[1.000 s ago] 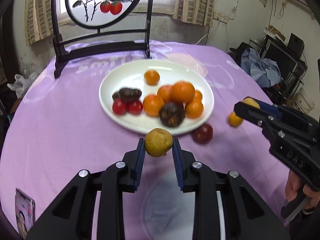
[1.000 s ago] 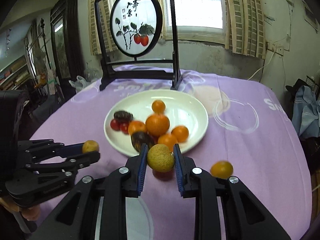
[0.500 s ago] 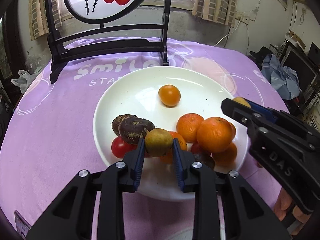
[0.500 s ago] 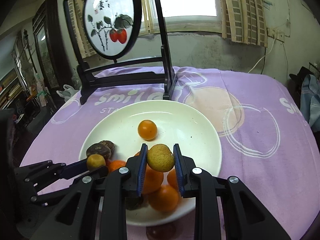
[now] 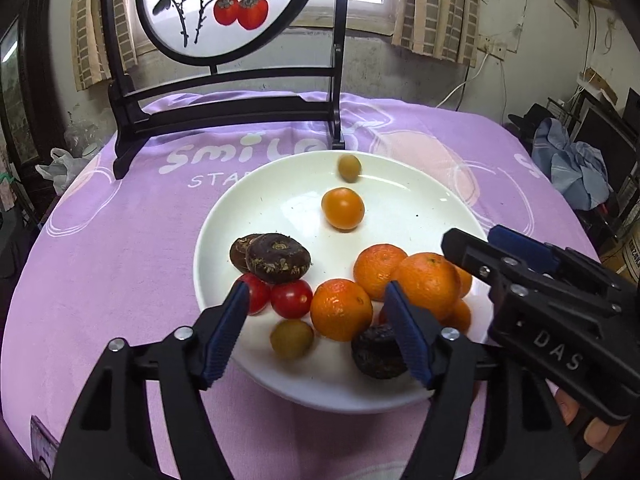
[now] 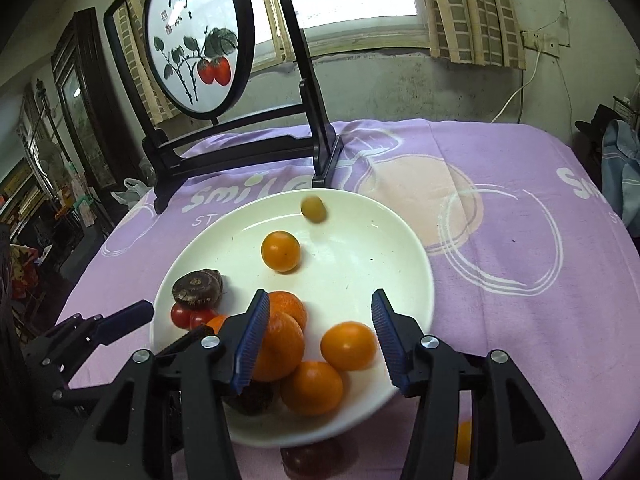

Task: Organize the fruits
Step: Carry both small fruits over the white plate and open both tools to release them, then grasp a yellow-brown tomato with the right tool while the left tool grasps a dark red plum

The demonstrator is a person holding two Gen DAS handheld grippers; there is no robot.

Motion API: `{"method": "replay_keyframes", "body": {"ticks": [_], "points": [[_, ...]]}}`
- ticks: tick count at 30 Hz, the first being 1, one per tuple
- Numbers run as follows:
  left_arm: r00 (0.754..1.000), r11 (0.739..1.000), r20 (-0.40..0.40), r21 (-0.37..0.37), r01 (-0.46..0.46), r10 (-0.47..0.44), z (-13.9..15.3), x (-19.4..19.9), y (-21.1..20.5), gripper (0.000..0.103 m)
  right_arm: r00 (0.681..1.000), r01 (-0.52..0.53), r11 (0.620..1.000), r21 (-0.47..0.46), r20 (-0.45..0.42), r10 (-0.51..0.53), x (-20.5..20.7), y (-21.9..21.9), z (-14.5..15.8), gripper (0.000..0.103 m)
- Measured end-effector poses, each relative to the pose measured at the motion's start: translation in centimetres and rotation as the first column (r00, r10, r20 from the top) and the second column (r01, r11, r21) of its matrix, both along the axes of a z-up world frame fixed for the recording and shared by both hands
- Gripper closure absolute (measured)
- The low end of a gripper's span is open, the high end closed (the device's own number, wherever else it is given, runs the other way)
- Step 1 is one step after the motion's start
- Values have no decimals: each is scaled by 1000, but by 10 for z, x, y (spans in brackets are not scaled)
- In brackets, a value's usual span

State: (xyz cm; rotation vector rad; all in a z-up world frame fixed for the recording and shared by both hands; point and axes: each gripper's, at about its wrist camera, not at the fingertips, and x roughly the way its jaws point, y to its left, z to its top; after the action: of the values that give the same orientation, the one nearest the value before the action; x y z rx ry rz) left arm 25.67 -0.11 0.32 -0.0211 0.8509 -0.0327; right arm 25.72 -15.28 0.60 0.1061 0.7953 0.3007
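A white plate [image 5: 280, 200] [image 6: 384, 240] on the purple cloth holds oranges [image 5: 341, 309] [image 6: 349, 345], red tomatoes [image 5: 291, 298], dark brown fruits [image 5: 277, 257] [image 6: 198, 286] and a small orange fruit [image 5: 343, 208] [image 6: 280, 250]. My left gripper [image 5: 318, 322] is open and empty over the plate's near edge, with a yellow-green fruit [image 5: 291, 338] lying below it. My right gripper [image 6: 318, 334] is open and empty over the oranges. A second yellow-green fruit [image 5: 349, 168] [image 6: 313, 208], blurred, is at the plate's far rim.
A black stand with a round painted screen [image 5: 224, 4] [image 6: 196, 40] stands on the table behind the plate. A dark red fruit [image 6: 310, 460] and an orange fruit [image 6: 462, 442] lie on the cloth near the plate's front edge. Clutter surrounds the table.
Both grippers moved forward over the plate and opened. Each let go of its yellow-green fruit: one now lies by the tomatoes, the other is moving at the plate's far rim.
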Motion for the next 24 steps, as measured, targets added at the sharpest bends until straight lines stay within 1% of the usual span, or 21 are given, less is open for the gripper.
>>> {"method": "replay_keyframes", "body": {"ticks": [2,5,9,13,17,19,21,24], "points": [[1000,1000,11,-2,-3,3,5,-9,0,30,1000,-3,1000,10,8,3,-9,-8,5,45],[1000,1000,10,-17,3,-2,9,-25,-1,28,1000,-2,1000,9,26,2,-29,-22,11,44],[1000,999,16,-28,15,-14,9,-54,-4,24,999,9,999,-34,39,-7,-61,-44,10,41],[999,1000,20,-8,28,-28,1,-87,-10,20,999,29,996,-80,24,-27,-90,-66,-5,40],[998,999,-28,-2,53,-53,-15,-111,-16,19,999,34,988,-152,-16,-37,-114,-78,-30,40],[996,997,-51,-3,78,-78,-23,-120,-21,19,999,32,983,-181,-35,-39,-117,-78,-39,40],[995,996,-63,6,84,-84,-30,-125,-23,19,998,33,978,-204,-53,-45,-117,-78,-48,40],[993,996,-79,-2,89,-89,-37,-127,-23,19,996,51,975,-217,-65,-66,-109,-77,-54,40]]}}
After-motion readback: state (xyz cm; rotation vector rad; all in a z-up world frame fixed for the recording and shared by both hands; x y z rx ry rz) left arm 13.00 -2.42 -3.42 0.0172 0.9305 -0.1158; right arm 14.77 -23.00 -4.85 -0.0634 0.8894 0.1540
